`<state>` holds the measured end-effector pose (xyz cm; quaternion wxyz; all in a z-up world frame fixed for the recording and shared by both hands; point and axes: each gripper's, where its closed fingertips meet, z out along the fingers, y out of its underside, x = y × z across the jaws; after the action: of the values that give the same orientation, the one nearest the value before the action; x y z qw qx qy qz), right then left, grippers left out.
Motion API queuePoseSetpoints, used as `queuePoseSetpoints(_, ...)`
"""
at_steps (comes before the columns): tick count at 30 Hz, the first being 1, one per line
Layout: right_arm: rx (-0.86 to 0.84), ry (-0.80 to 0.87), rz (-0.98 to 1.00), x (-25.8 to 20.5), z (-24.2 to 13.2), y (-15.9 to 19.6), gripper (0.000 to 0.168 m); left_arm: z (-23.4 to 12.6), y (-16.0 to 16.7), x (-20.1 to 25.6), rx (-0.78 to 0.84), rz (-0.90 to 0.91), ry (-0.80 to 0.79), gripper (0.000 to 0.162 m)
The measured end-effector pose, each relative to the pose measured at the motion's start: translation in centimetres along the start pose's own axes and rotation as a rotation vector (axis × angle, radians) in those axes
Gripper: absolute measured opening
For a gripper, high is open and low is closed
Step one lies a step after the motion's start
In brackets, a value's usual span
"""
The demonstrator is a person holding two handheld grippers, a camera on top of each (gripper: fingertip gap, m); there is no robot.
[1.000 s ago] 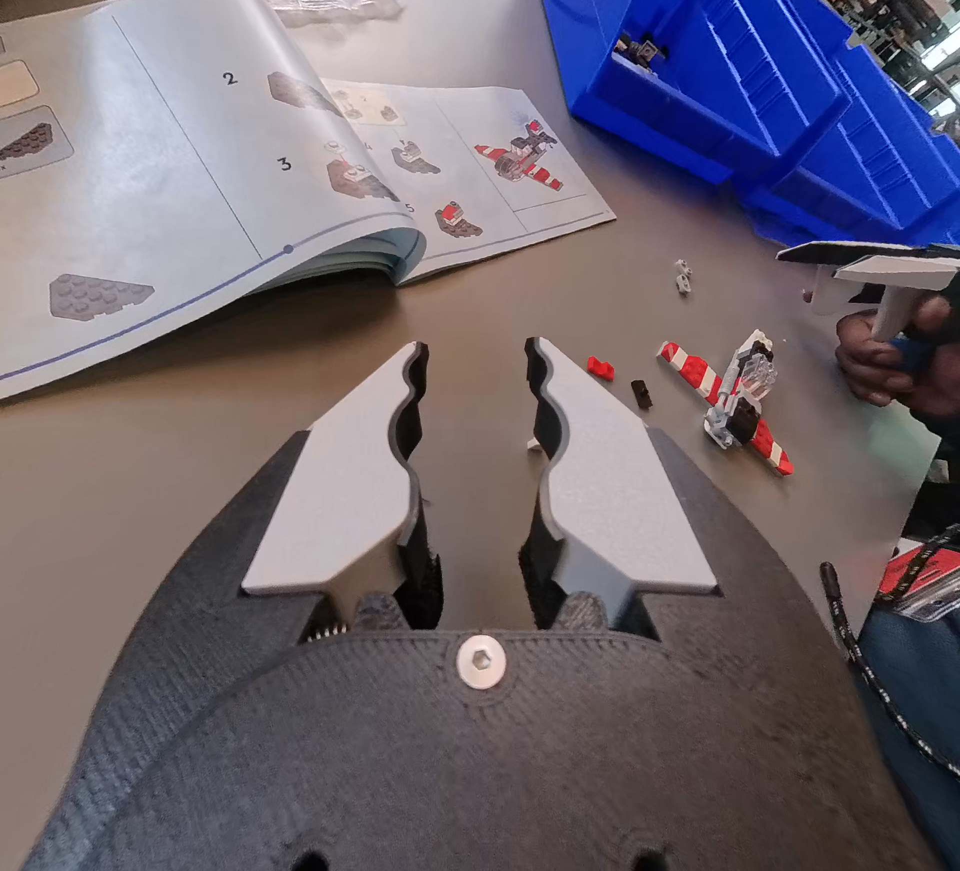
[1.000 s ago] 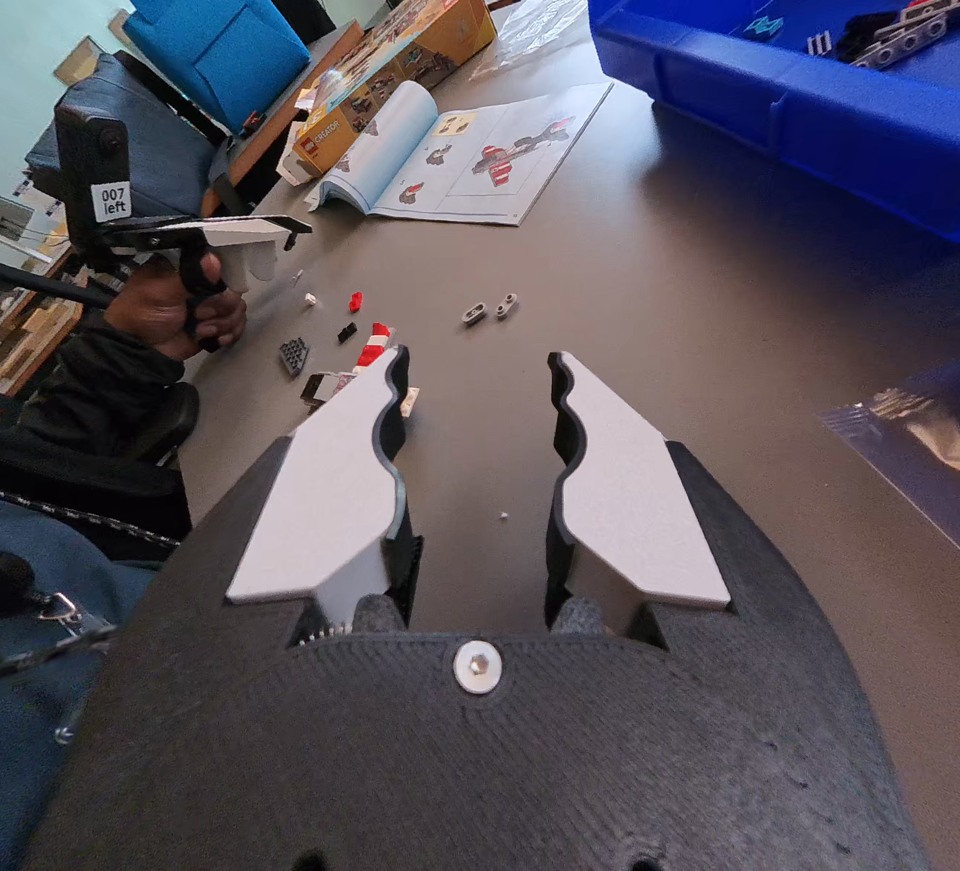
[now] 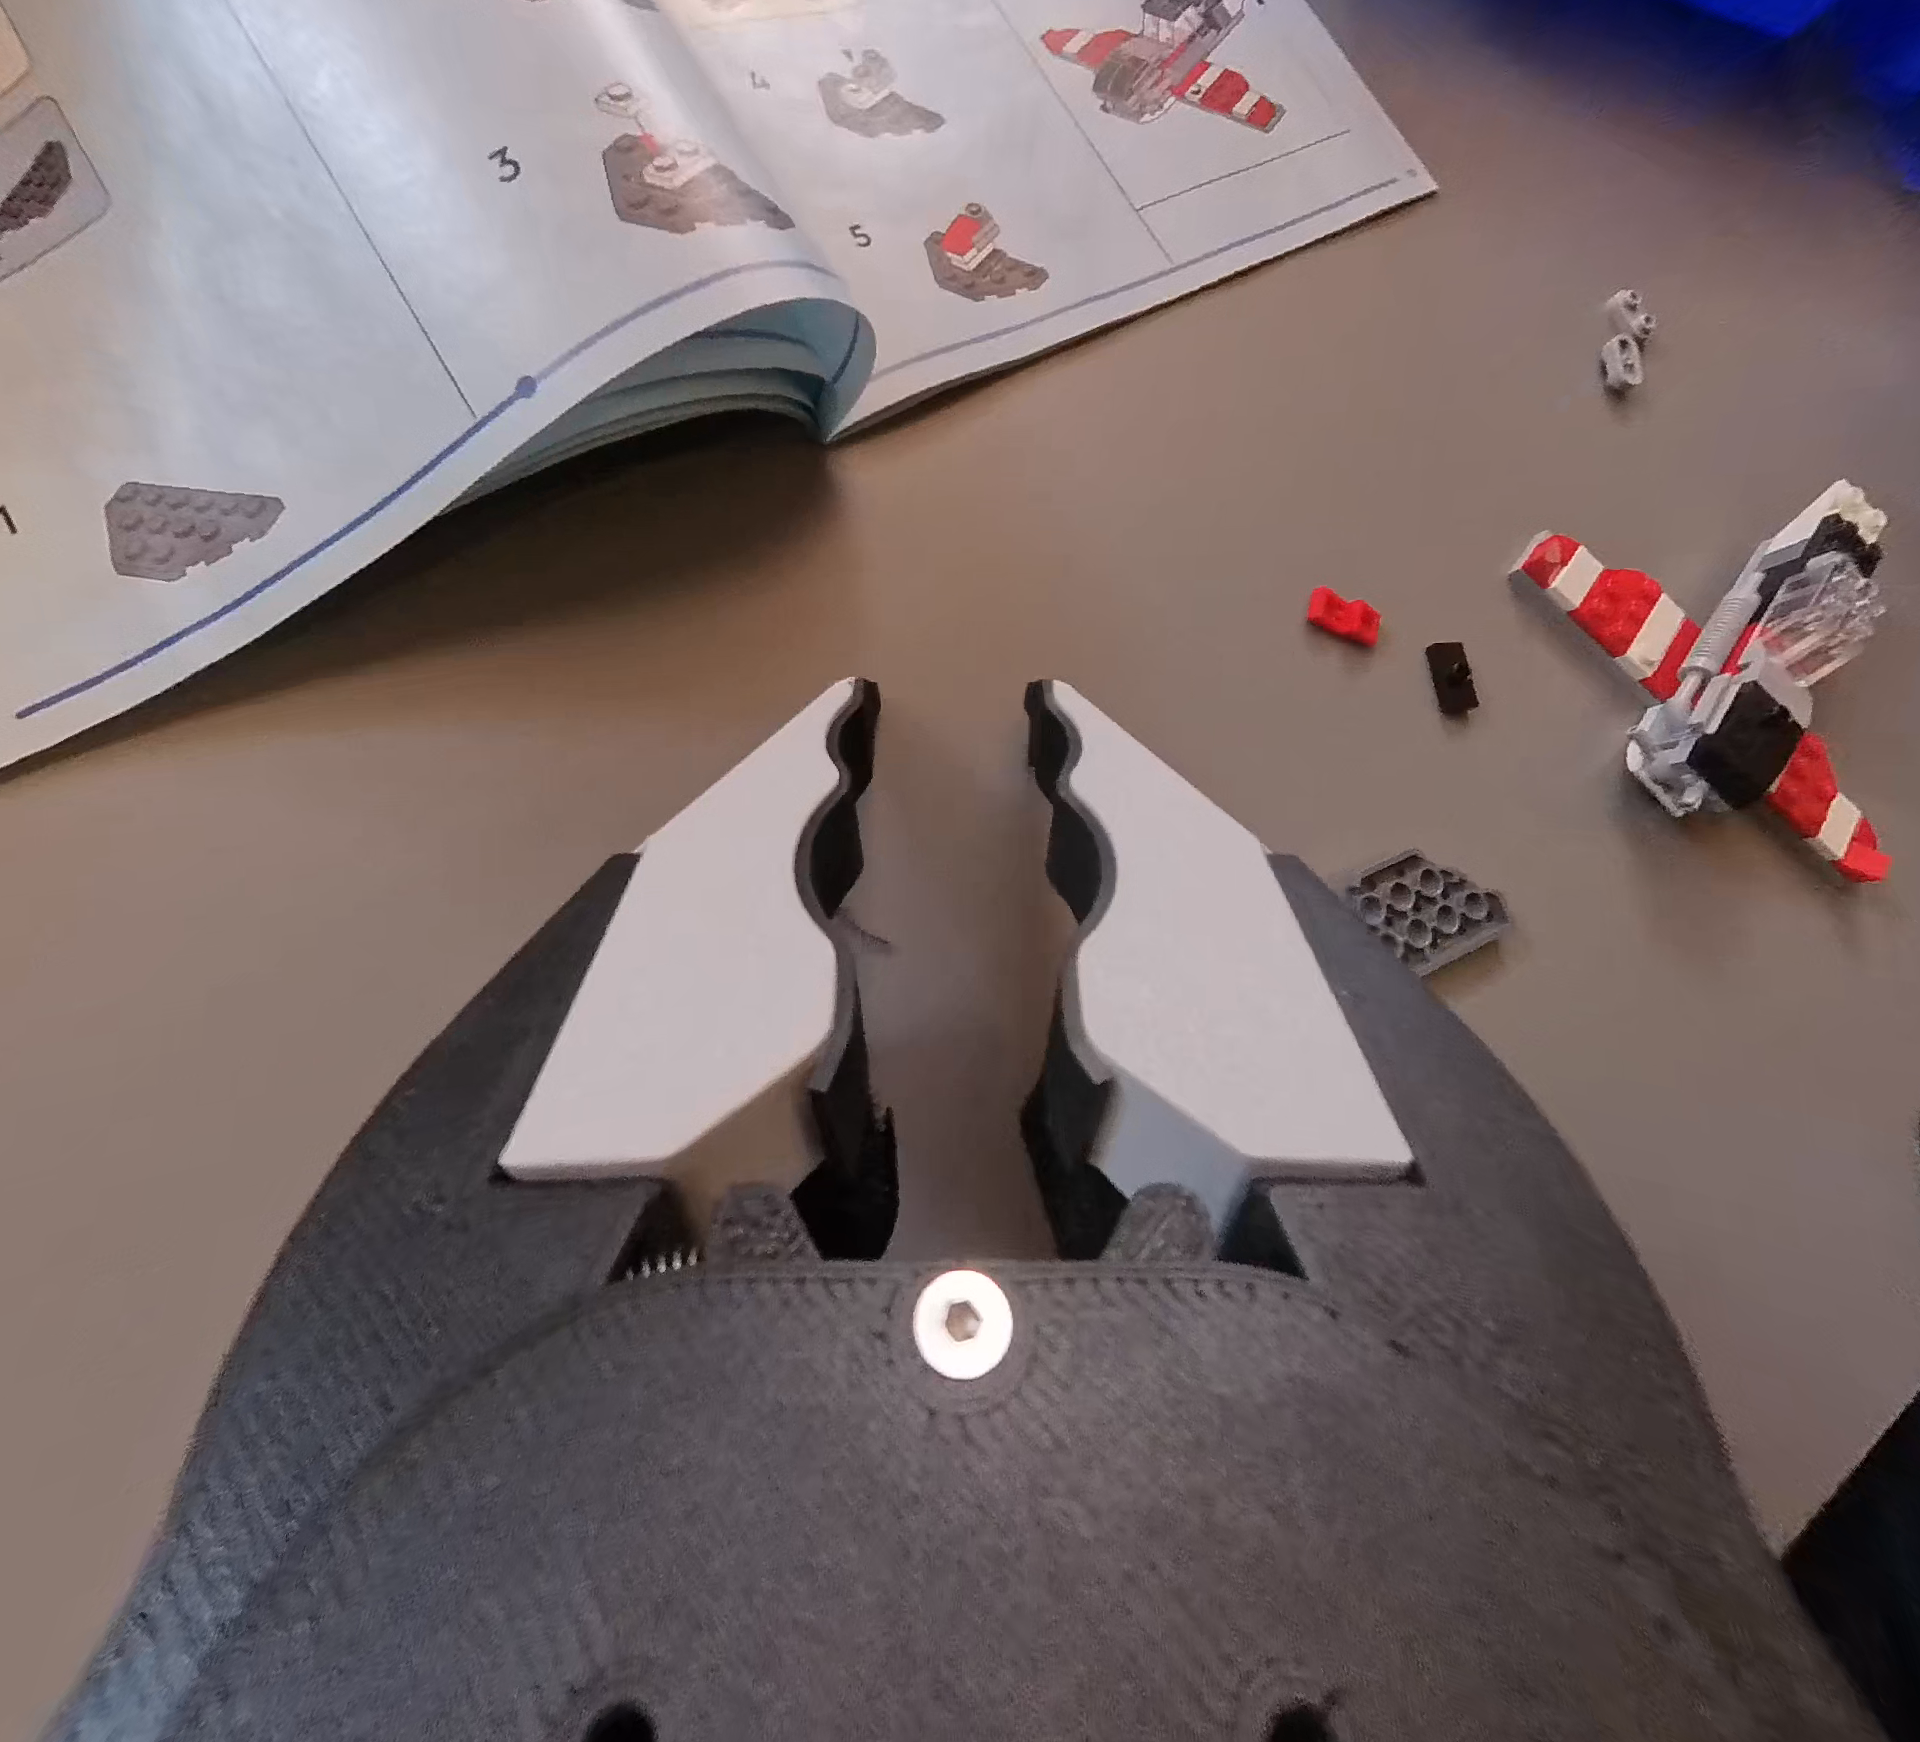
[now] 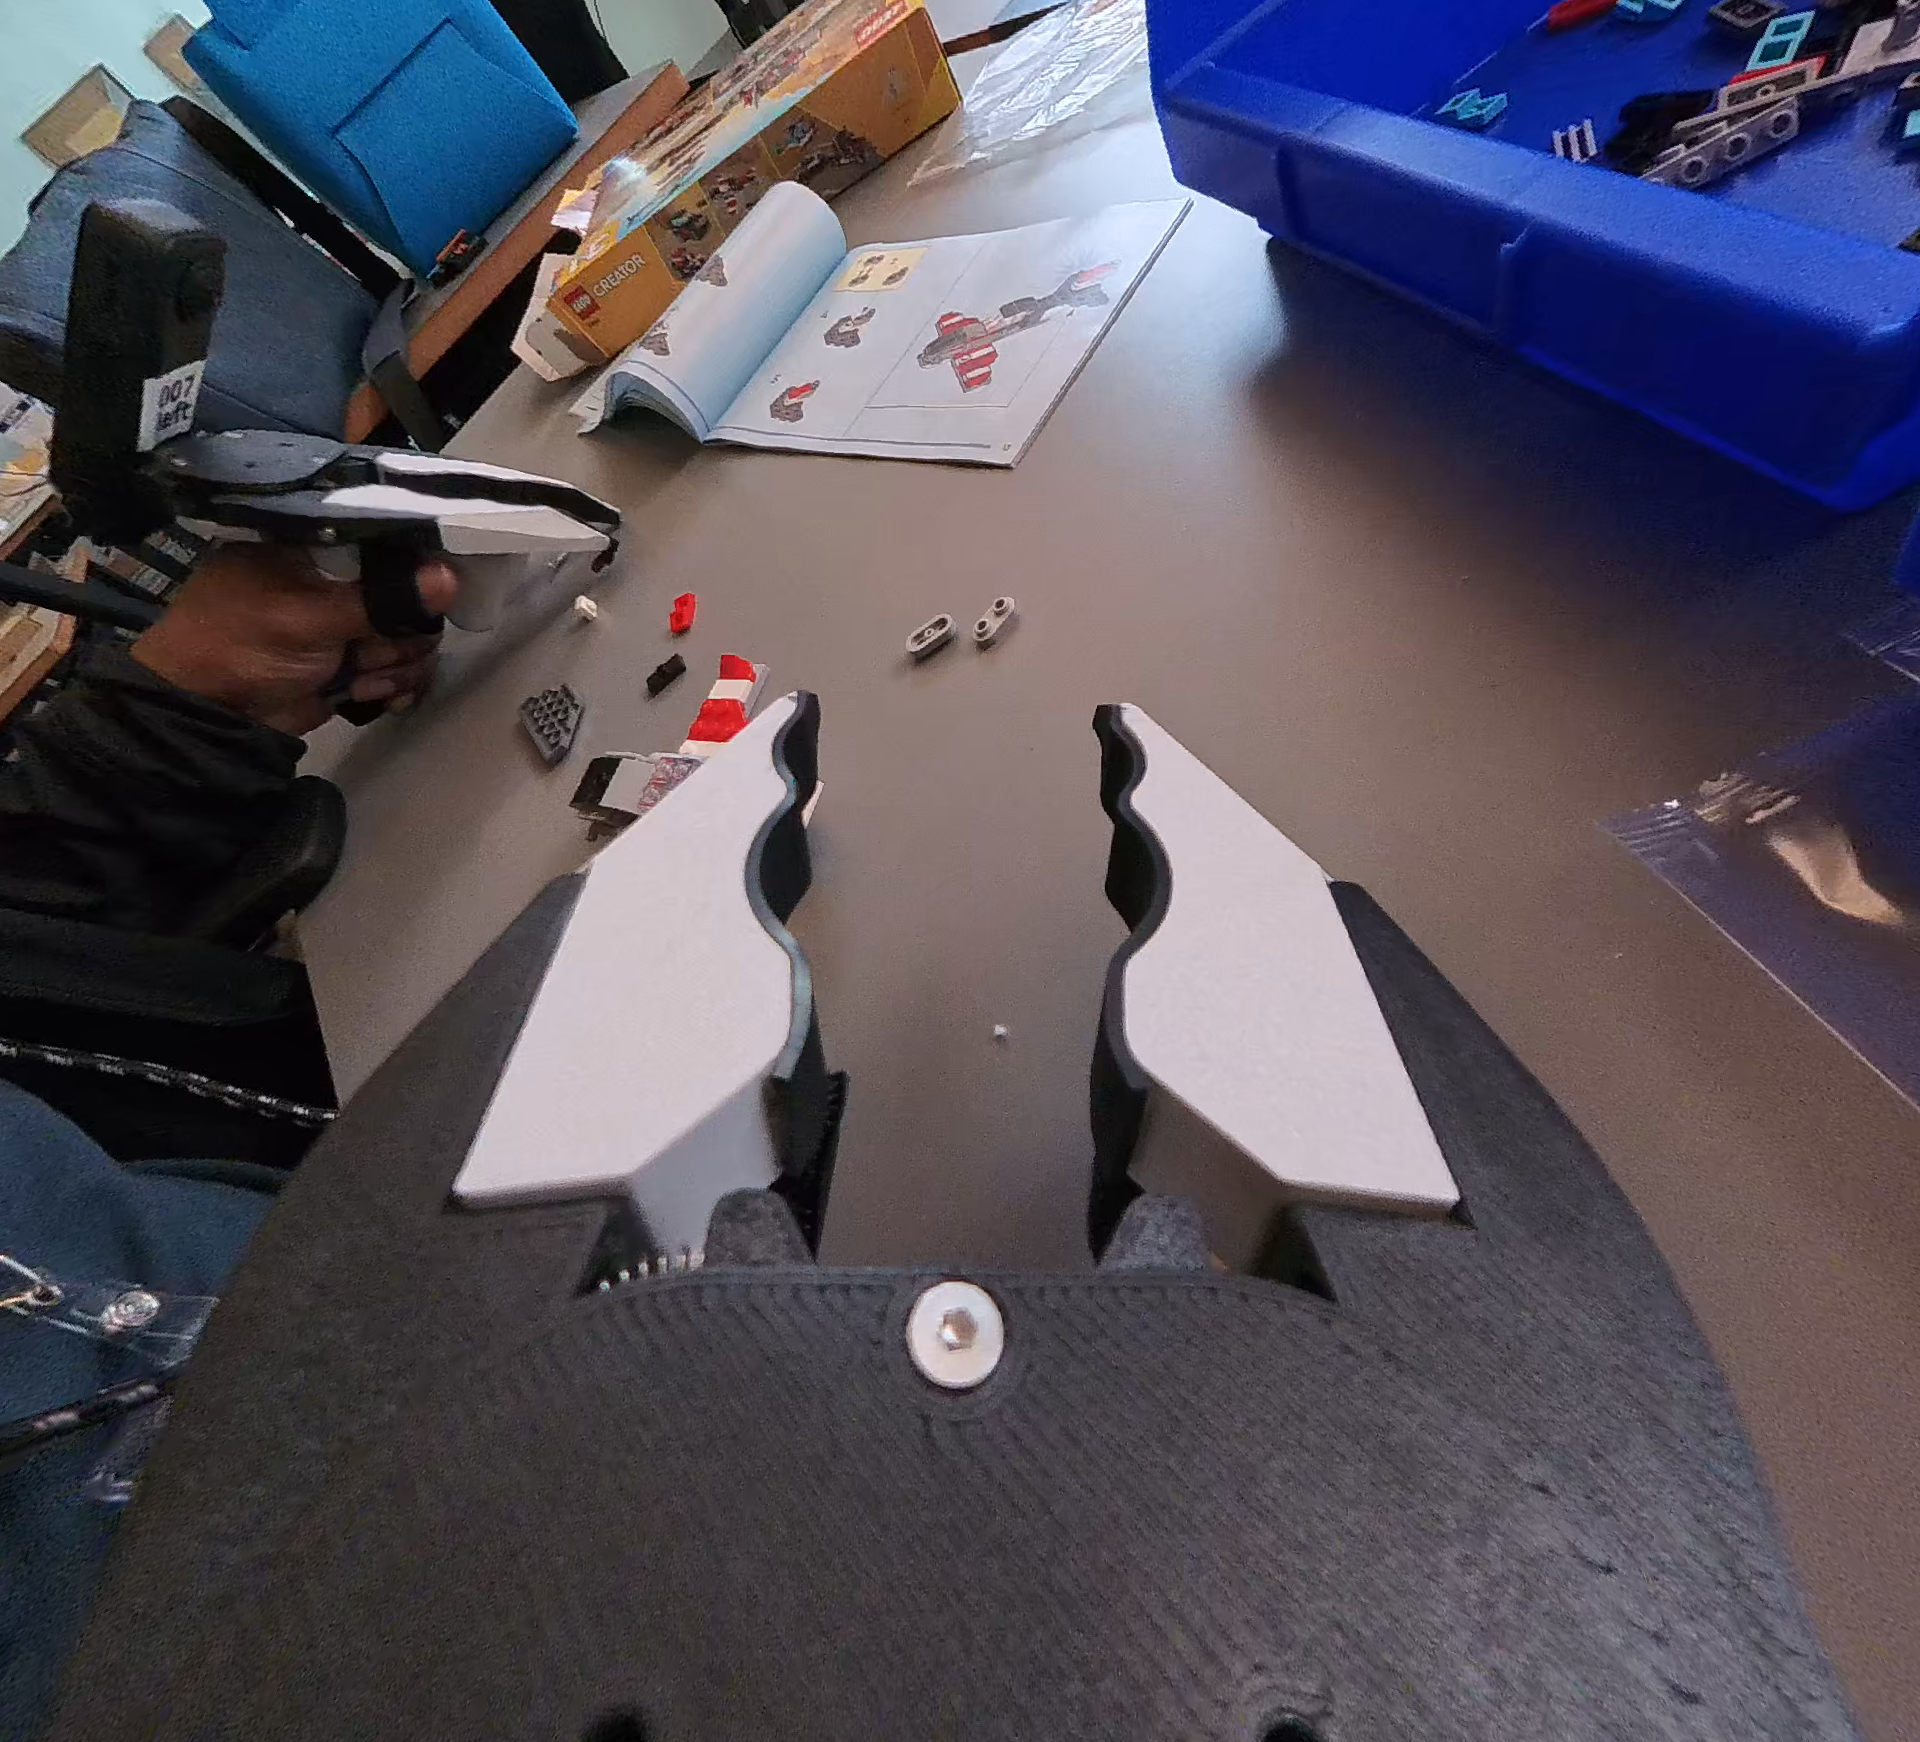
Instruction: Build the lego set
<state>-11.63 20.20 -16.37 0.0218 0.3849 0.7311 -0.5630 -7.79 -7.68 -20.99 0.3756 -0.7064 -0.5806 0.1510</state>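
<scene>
My left gripper (image 3: 951, 705) is open and empty, low over the brown table. It also shows in the right wrist view (image 4: 520, 529), held by a hand, its tips just above a tiny white piece (image 4: 585, 609). To its right lie a red piece (image 3: 1342, 617), a black piece (image 3: 1451, 676), a dark grey wedge plate (image 3: 1429, 913) and the red-and-white striped plane (image 3: 1704, 684). My right gripper (image 4: 956, 710) is open and empty; its left finger hides part of the plane (image 4: 727, 705). Two light grey pieces (image 4: 961, 630) lie ahead of it.
The open instruction booklet (image 3: 416, 186) lies at the far left, with the set's box (image 4: 758, 165) behind it. Blue bins (image 4: 1558, 238) holding several loose parts stand at the back right. A clear plastic bag (image 4: 1818, 882) lies at the right.
My left gripper has moved forward and lower toward the loose pieces, and its jaws have narrowed a little. The right gripper has barely moved.
</scene>
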Motion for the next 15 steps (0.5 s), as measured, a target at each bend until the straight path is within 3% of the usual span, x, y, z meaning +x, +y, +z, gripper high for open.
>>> queuePoseSetpoints(1, 0.001, 0.001, -0.001, 0.0, 0.0, 0.0, 0.056, -0.1, 0.1, -0.1, -0.002, 0.018, -0.020, 0.032)
queuePoseSetpoints(15, 0.004, -0.003, -0.003, -0.1, 0.0, 0.0, 0.056, -0.8, 0.2, -1.5, 0.014, 0.050, -0.119, 0.034)
